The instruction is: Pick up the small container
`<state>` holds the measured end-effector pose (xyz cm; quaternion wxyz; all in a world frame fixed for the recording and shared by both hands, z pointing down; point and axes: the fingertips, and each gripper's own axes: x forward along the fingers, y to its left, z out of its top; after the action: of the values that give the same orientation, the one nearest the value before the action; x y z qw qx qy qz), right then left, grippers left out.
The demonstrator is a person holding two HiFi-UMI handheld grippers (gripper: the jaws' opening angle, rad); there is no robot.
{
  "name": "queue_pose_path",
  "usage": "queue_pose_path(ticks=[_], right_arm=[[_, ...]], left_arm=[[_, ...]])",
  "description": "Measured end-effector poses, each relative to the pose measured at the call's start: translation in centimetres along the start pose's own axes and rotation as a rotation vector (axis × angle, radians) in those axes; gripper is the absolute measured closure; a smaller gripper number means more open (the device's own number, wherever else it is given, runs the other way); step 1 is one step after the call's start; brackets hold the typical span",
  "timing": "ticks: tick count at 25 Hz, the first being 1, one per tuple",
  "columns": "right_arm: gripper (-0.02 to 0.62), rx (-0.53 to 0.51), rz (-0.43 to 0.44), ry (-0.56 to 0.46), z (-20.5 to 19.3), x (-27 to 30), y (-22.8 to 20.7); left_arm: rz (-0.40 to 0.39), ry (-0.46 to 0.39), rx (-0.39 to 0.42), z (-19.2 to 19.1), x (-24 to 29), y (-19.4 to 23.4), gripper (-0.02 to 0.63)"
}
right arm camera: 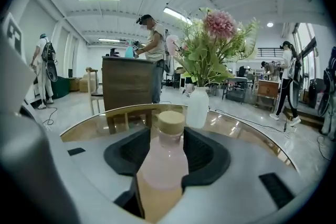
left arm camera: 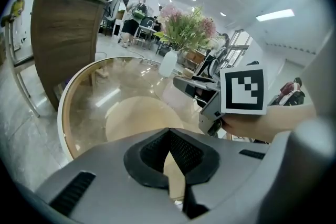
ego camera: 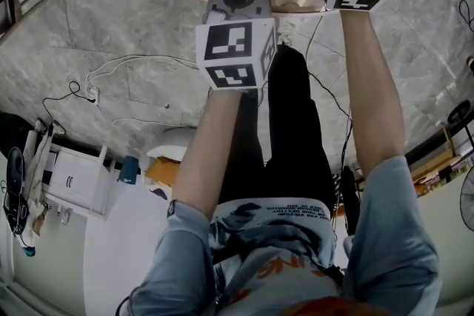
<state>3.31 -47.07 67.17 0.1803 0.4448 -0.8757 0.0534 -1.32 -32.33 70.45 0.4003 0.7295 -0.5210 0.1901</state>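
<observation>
Bottle (right arm camera: pixel 161 165) stands upright, cork cap (right arm camera: pixel 171 122) uppermost, long axis vertical.

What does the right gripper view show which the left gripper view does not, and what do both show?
Only the right gripper view: a small clear pinkish bottle with a beige cap standing between the jaws of the right gripper, which are closing.
Only the left gripper view: the jaws of the left gripper, together and empty, and the right gripper's black-and-white marker cube seen from outside.
Both: the round glass table, the white vase with pink flowers and the brown wooden cabinet.
</observation>
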Motion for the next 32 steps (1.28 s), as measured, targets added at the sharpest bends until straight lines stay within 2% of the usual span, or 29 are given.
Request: queue_pose_path(ticks=[9,14,26,32], right_arm=[[0.440,0.102,-0.038,0.009,0.2,0.1,-0.7],[0.442,0.067,-0.067,0.070,0.6,0.5,-0.3],[0.443,0.143,-0.078,0.183,-0.7,-2.5,1.7],[0.443,0.106,-0.097,0.185,1.7,-6.6,3.6]], left_arm=[[-0.025,0.007,-0.019,-0.6,-0.6,-0.3,0.583],[-0.026,0.008,-0.029,-1.0,-1.2,0.1,0.583],[-0.044,-0.025,-0.025,-1.0,-4.4,0.8,0.583],[-0.047,-0.068,-0.014,0.6,-7.9,0.2,0.583]])
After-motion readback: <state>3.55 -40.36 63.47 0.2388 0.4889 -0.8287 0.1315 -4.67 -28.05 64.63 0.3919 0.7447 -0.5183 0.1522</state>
